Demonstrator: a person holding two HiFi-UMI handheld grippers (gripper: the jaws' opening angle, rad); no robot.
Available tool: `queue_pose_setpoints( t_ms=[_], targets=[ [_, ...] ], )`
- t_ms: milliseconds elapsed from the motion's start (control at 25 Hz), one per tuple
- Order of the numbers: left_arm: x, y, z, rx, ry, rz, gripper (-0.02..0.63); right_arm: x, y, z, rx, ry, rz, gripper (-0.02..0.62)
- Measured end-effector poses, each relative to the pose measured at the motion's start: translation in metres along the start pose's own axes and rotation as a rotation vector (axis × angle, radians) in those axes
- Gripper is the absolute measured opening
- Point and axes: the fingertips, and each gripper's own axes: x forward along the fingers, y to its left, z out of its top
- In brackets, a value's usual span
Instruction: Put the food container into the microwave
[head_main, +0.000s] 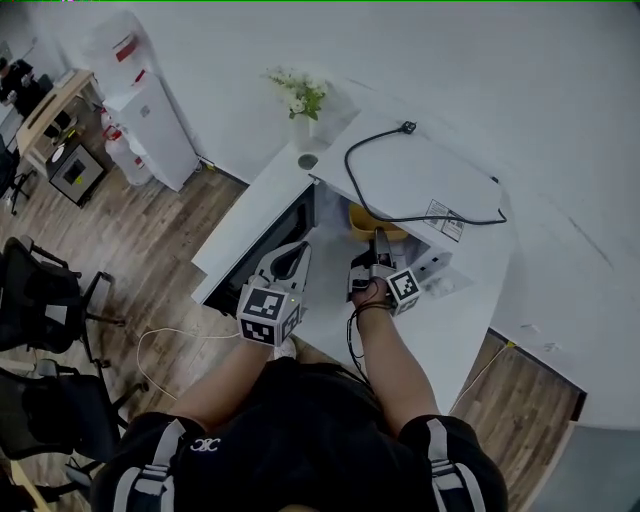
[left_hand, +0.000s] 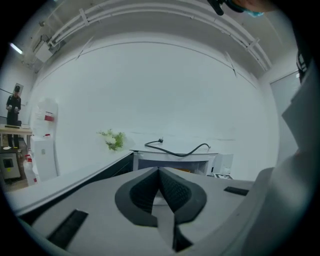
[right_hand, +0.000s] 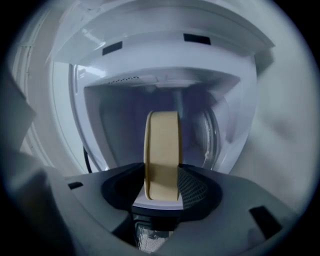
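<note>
The yellow food container (head_main: 366, 220) sits at the mouth of the white microwave (head_main: 420, 180), partly hidden under its top. My right gripper (head_main: 381, 243) is shut on the container's rim. In the right gripper view the container (right_hand: 162, 155) stands edge-on between the pads, with the microwave cavity (right_hand: 150, 95) and its glass turntable (right_hand: 215, 140) right behind it. My left gripper (head_main: 293, 262) hovers beside the open door (head_main: 268, 255), shut with nothing in it. In the left gripper view the left gripper (left_hand: 160, 175) has its pads touching, and the microwave (left_hand: 175, 161) lies ahead.
A black power cable (head_main: 400, 215) lies coiled on the microwave's top. A vase of flowers (head_main: 300, 100) stands at the table's far corner. A water dispenser (head_main: 150, 120) and office chairs (head_main: 50, 300) stand on the wooden floor to the left.
</note>
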Motion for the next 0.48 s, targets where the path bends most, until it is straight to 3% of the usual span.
queue_pose_setpoints(
  t_ms=[480],
  targets=[
    [0.020,0.014,0.014,0.018,-0.028,-0.118,0.002,0.056,-0.027,-0.006,-0.037,-0.067,-0.075,0.210]
  ],
)
